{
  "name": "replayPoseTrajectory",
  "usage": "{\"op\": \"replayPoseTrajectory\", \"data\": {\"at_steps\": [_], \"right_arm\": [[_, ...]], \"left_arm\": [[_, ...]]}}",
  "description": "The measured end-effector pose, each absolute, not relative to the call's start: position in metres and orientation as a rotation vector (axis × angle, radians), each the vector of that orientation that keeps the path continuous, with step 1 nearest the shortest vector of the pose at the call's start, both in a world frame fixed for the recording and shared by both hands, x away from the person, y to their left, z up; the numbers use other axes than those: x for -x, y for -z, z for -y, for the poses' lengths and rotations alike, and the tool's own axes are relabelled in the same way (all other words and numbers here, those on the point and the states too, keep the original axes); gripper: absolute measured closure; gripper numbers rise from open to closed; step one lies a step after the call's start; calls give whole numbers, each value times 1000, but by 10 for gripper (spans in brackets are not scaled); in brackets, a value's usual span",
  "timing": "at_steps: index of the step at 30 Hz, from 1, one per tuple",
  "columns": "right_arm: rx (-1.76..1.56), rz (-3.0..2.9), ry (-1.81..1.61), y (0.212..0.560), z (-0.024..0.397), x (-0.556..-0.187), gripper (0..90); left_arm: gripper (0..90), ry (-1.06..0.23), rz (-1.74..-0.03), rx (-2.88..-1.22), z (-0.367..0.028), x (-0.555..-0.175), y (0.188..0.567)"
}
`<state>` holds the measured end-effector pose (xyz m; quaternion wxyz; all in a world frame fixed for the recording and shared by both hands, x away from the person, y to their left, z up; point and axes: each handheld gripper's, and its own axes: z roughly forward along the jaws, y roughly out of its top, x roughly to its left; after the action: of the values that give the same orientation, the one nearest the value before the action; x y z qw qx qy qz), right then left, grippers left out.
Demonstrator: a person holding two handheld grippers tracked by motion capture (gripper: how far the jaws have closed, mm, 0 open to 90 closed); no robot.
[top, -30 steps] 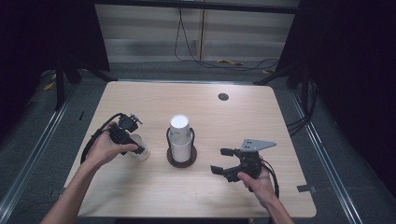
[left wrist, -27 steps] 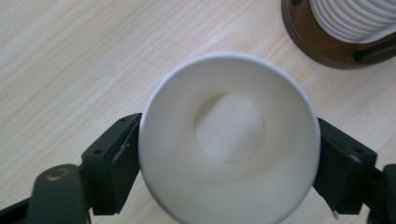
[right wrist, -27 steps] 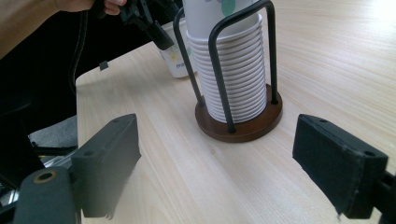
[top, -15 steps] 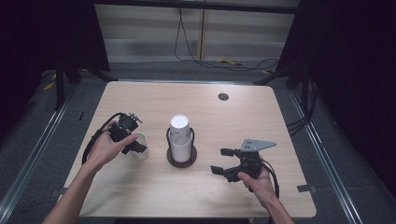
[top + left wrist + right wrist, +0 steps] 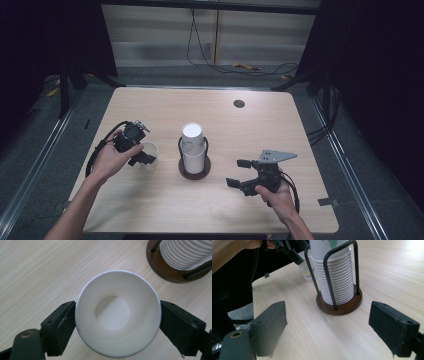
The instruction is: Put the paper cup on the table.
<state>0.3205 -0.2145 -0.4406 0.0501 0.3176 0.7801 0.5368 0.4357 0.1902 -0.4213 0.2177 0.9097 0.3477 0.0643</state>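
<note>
A person's left gripper (image 5: 141,156) closes its jaws on either side of a single white paper cup (image 5: 117,312), which stands mouth up on the table (image 5: 280,125) just left of the cup holder (image 5: 194,167). From the left gripper view the pads (image 5: 61,323) sit against the cup's rim on both flanks, the cup empty and its round floor plain to see; whether it rests on the wood or hangs just above it cannot be told. The stack (image 5: 335,280) of nested cups remains in the wire-and-wood holder at mid-table, its ribbed rims piled nearly to the top of the black hoops. The right gripper (image 5: 242,176) waits near the table's front right, well apart from the holder, its jaws spread wide and carrying nothing, aimed toward the stack. By the look of things, one cup is already separated from the pile and set out to the side, so the first pull appears done or close to it; what seems left is letting go of that cup and, perhaps, drawing further cups from the tall stack.
</note>
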Motion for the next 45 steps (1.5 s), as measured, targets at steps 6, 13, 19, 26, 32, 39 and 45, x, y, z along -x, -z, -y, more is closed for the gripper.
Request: {"op": "replayPoseTrajectory", "data": {"at_steps": [6, 13, 19, 26, 32, 39, 45], "right_arm": [[-969, -2372, -1631, 440, 215, -320, 142], [-975, -2375, -1626, 441, 214, -321, 141], [-984, -2366, -1621, 441, 216, -321, 141], [-987, -2357, -1616, 441, 216, -322, 141], [-1008, -2350, -1585, 441, 216, -321, 149], [-1046, -2302, -1541, 440, 219, -320, 152], [-1070, -2301, -1499, 441, 221, -317, 152]], "left_arm": [[168, -189, -960, -2507, -195, -431, 420], [168, -220, -946, -2452, -202, -421, 413], [167, -228, -940, -2380, -210, -415, 411], [166, -242, -944, -2281, -218, -403, 409], [165, -272, -941, -2198, -226, -390, 411], [165, -299, -933, -2064, -236, -370, 420], [165, -333, -933, -2022, -236, -349, 427]]}}
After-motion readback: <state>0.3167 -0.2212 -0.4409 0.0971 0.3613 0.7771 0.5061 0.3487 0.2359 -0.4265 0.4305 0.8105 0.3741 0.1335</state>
